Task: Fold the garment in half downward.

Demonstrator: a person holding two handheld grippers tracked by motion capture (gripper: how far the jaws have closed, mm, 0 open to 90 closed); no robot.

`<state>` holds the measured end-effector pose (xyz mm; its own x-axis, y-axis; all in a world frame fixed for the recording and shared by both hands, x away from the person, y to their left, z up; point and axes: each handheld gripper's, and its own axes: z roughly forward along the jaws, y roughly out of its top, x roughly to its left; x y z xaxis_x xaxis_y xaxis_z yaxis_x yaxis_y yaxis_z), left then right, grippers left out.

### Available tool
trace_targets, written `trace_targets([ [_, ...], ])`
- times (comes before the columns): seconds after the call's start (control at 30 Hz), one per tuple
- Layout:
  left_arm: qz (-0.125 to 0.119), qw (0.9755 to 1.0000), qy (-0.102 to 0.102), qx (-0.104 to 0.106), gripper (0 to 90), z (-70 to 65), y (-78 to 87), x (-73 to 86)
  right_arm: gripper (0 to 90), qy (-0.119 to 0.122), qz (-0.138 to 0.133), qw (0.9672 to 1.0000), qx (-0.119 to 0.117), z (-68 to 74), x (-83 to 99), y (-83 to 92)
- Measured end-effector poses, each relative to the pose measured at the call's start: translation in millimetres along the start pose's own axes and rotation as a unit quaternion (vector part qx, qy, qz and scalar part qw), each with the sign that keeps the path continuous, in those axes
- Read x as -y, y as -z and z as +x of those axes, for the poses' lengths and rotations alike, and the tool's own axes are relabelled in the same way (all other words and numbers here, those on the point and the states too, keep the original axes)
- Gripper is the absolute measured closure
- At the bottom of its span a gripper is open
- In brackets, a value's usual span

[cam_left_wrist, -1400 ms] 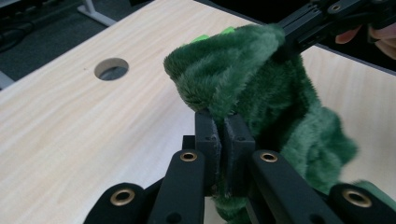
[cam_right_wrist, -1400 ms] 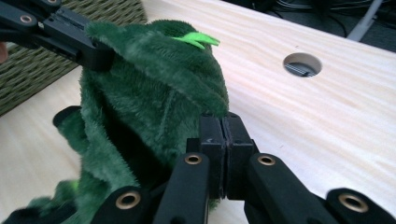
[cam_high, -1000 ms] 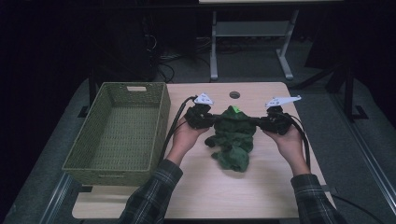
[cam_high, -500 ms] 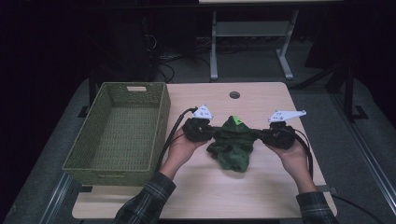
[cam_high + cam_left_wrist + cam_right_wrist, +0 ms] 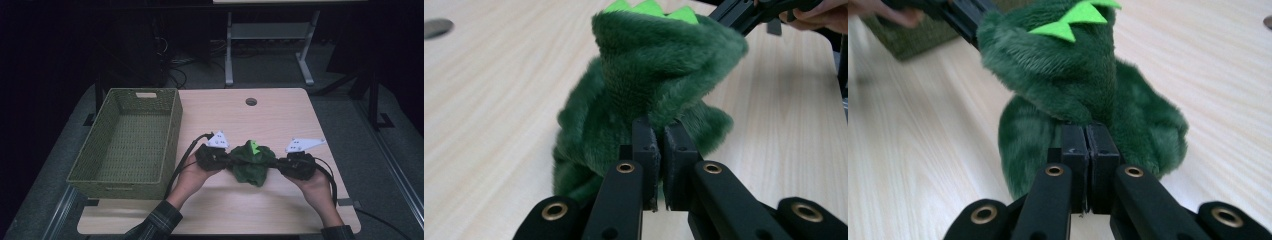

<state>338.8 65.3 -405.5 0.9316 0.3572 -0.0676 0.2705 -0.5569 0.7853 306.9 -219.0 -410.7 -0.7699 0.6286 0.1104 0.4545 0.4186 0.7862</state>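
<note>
In the high view, the green plush toy (image 5: 252,164) hid both grippers' jaw tips, and both sleeves were cut off at the 6 o'clock edge. In the left gripper view, the toy's light-green spikes (image 5: 651,8) were cropped at 12 o'clock. In the right gripper view, the wicker basket (image 5: 908,37) at 10 o'clock was blurred

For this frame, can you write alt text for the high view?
Two hand-held grippers, the left gripper and right gripper, pinch a green plush toy from opposite sides on a wooden table. A woven green basket sits at the left.
</note>
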Motion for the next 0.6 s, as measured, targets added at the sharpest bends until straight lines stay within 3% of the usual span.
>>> trace_targets([
  [0.27,0.023,0.9996,-0.008,0.011,85.7,-9.2,-15.0,21.9,88.2,-0.004,0.035,0.9993,-0.006,11.0,20.8,-7.2],
  [0.6,0.063,0.9977,-0.012,0.022,86.0,-12.6,-34.9,40.1,88.0,-0.018,0.074,0.9968,-0.025,12.2,40.1,-22.3],
])
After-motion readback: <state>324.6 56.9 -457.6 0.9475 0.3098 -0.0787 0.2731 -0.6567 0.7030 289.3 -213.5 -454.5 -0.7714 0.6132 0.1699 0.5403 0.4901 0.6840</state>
